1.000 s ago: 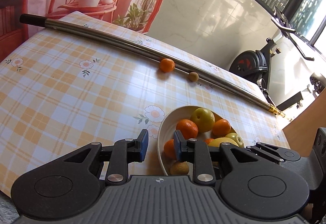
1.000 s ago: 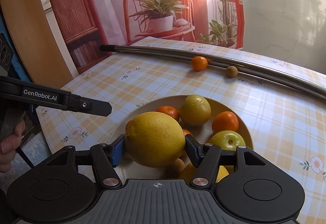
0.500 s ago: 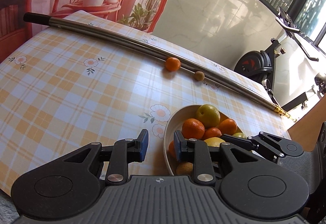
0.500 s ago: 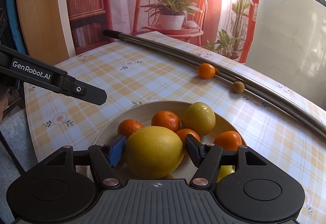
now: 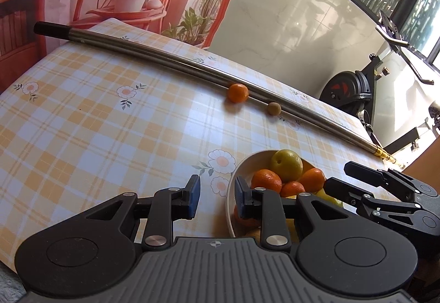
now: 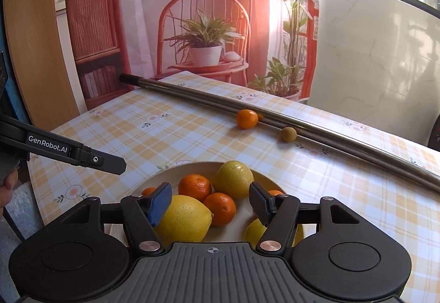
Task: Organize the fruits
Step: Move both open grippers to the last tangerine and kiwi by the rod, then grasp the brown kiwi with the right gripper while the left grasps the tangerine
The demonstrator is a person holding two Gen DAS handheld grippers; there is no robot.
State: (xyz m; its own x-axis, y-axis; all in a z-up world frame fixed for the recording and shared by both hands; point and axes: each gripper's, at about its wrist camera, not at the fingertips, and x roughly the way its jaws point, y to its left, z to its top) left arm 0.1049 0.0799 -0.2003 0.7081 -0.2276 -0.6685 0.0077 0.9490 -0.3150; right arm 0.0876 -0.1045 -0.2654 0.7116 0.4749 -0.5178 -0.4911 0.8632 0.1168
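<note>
The table (image 6: 343, 193), in checked cloth, carries a bowl (image 6: 176, 169) near its front edge. The bowl already holds most of the fruit, so the step in hand looks like gathering the strays.

In the bowl a big yellow lemon (image 6: 184, 220) lies free beside the right gripper (image 6: 210, 202), whose jaws stand spread and hold nothing. The left gripper (image 5: 216, 197), over the bowl's left rim, has its jaws at their narrowest, a gap showing between them, and is empty.

Beyond the bowl, against a metal pole (image 6: 330, 132), sit a mandarin (image 6: 247, 119) and a small brown fruit (image 6: 288, 134). The next move calls for a long reach and a gentle squeeze, as both look ready to roll.
</note>
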